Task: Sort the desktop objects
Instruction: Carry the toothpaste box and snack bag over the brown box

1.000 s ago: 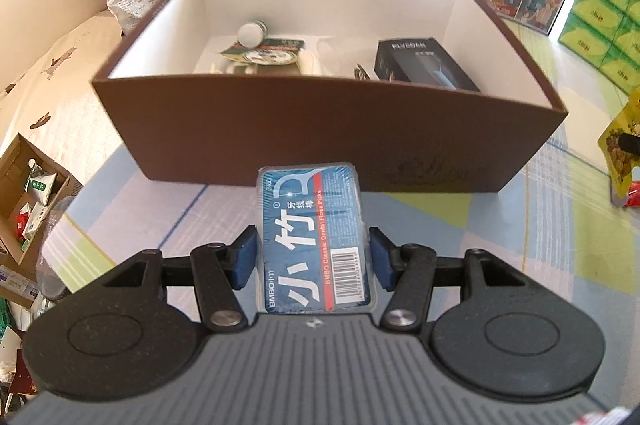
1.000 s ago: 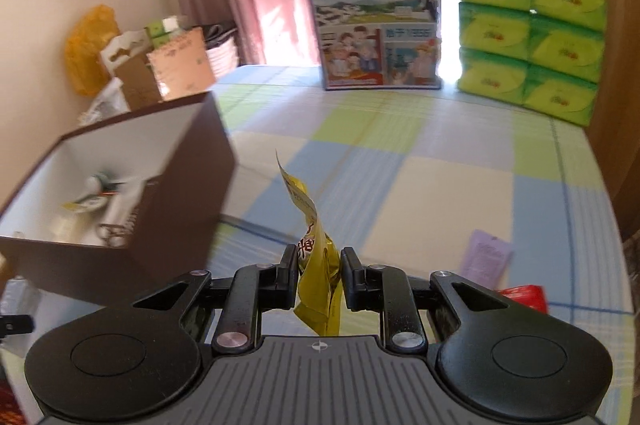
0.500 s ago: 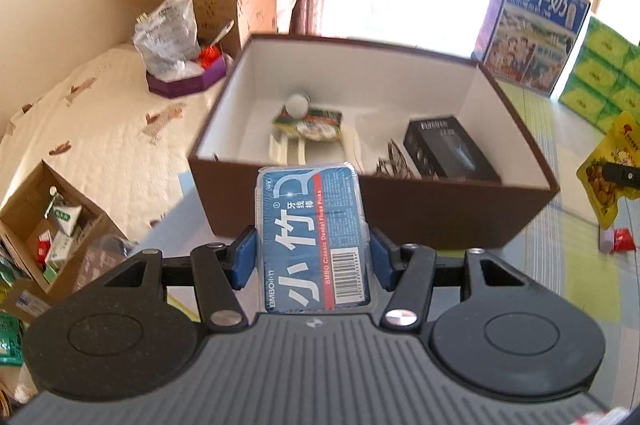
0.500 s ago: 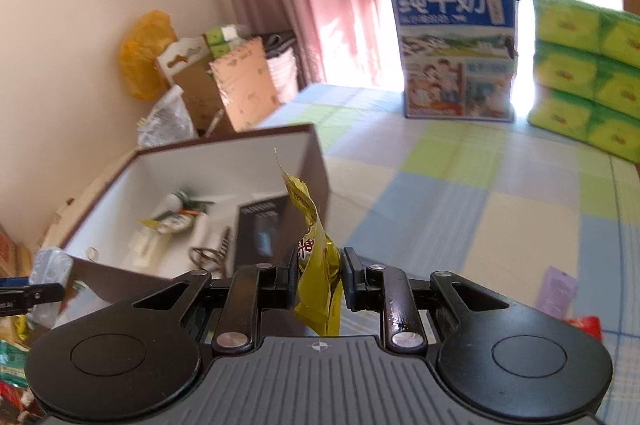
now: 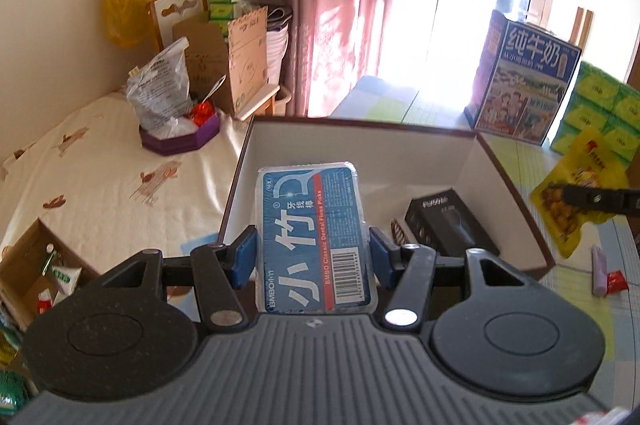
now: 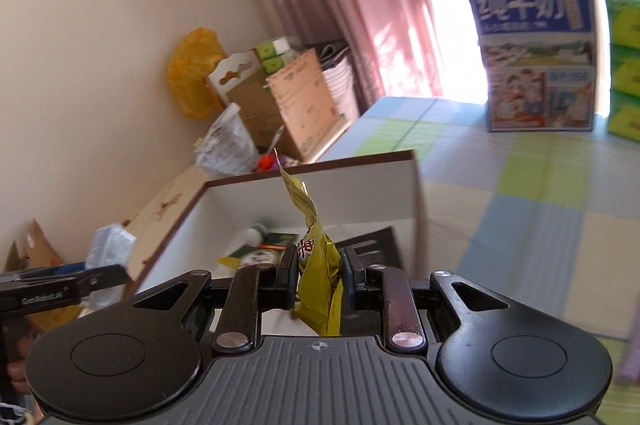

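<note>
Gripping floss box, left hand-held gripper, above brown box

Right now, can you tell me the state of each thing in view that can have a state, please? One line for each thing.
left gripper: shut on the blue floss pick pack.
floss pick pack: held flat, above the box's near side.
right gripper: shut on the yellow snack bag.
snack bag: held, crumpled, top standing up.
brown box: open, no lid, partly filled.
black case: lying inside the box.
milk carton: upright, closed.
</note>
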Available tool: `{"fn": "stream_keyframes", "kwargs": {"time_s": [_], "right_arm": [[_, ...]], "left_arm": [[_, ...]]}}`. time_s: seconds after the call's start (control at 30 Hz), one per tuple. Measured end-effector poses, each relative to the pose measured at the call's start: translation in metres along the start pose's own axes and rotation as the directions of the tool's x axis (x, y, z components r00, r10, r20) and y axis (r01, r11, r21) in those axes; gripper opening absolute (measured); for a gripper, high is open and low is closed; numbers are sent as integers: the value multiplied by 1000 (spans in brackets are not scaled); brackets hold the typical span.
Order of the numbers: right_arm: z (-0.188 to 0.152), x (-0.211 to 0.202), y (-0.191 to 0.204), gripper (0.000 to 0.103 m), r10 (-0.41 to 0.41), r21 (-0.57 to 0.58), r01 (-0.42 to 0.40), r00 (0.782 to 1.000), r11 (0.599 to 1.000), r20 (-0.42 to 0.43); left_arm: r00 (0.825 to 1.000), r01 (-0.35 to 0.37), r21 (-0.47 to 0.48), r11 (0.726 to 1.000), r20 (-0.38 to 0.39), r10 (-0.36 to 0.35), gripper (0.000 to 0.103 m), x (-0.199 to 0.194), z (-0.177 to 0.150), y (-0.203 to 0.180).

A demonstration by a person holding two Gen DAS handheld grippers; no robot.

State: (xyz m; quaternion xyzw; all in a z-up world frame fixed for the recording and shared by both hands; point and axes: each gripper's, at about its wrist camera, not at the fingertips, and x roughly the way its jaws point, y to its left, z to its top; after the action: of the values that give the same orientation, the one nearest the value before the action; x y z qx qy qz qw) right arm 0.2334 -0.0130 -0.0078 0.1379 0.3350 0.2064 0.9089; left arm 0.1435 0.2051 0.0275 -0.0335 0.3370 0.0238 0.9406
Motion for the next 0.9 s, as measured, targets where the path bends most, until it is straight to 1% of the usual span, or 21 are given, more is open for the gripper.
{"fn": "stream_keyframes", "kwargs": {"time_s": [0.07,0.17,0.37,0.5,0.6,0.7,0.9], "right_arm": [[1,13,5,19,18,12,-18,1000,1000,-15],[2,33,8,19,46,42,-45,998,998,-40],[1,69,5,19,71,124,-59,993,990,-98],[-4,85,2,19,57,160,-35,990,986,-131],[-7,89,0,19,47,178,-20,988,984,-148],[-9,93,-3,19,39,192,-6,985,981,-167],[-12,100,-5,19,22,221,20,982,975,-189]], "left_arm": [[1000,12,4,1000,8,-12,53,7,7,-2],[999,37,4,999,-5,-37,53,24,16,-5],[995,71,8,997,-77,-71,53,66,25,-8],[986,98,1,995,-138,-96,53,92,24,-9],[980,103,-3,995,-172,-102,53,109,21,-8],[969,104,-11,995,-224,-103,53,126,18,-8],[948,112,-3,994,-301,-108,53,147,10,-9]]}}
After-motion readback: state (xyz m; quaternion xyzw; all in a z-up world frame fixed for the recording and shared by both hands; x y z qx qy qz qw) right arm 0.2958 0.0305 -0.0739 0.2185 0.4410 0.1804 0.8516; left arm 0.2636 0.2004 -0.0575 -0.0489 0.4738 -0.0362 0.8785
